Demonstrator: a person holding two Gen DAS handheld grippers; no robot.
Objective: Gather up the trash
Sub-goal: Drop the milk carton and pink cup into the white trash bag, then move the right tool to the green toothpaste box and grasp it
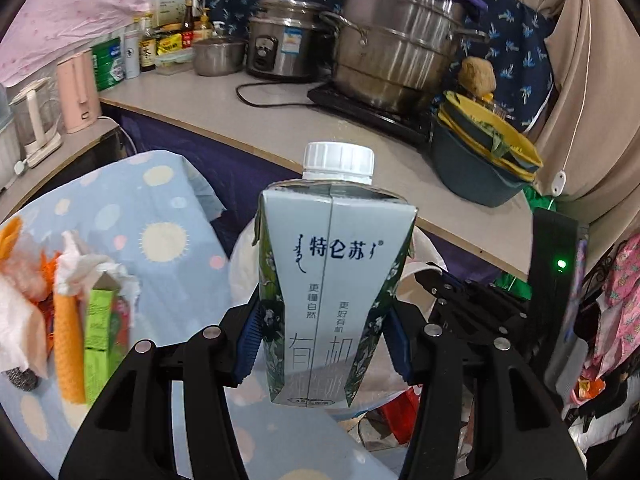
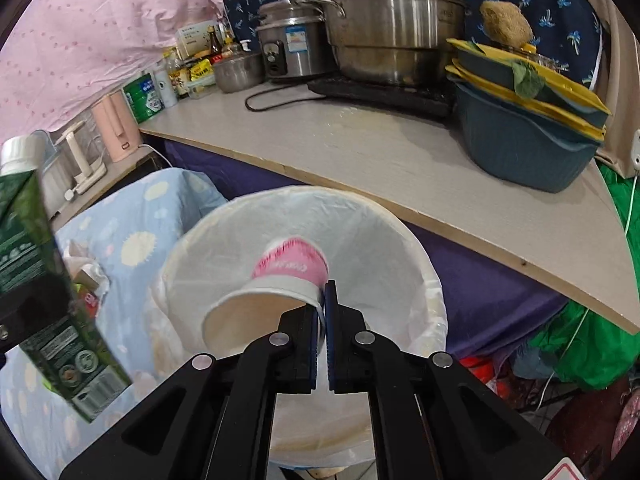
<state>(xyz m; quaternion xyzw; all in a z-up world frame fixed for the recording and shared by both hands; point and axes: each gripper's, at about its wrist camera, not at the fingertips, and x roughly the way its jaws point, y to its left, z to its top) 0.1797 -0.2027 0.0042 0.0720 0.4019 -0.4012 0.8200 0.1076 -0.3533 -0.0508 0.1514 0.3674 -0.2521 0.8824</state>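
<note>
Left tool (image 1: 322, 344) clamped on upright, faceted milk carton (image 1: 332, 280), held off the surface. Right tool (image 2: 323, 332) pinches rim of tilted paper cup (image 2: 272, 292) over white-lined round bin (image 2: 400, 248).

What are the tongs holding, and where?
Left tongs squeeze the milk carton by its lower sides. Right tongs pinch the paper cup by its rim.

Milk carton (image 1: 334, 300) showing "特仑苏" brand in dark print, smaller "更懂自然" and "更好有机" below, large pale "有机" near base. Other labels staying unreadable.
</note>
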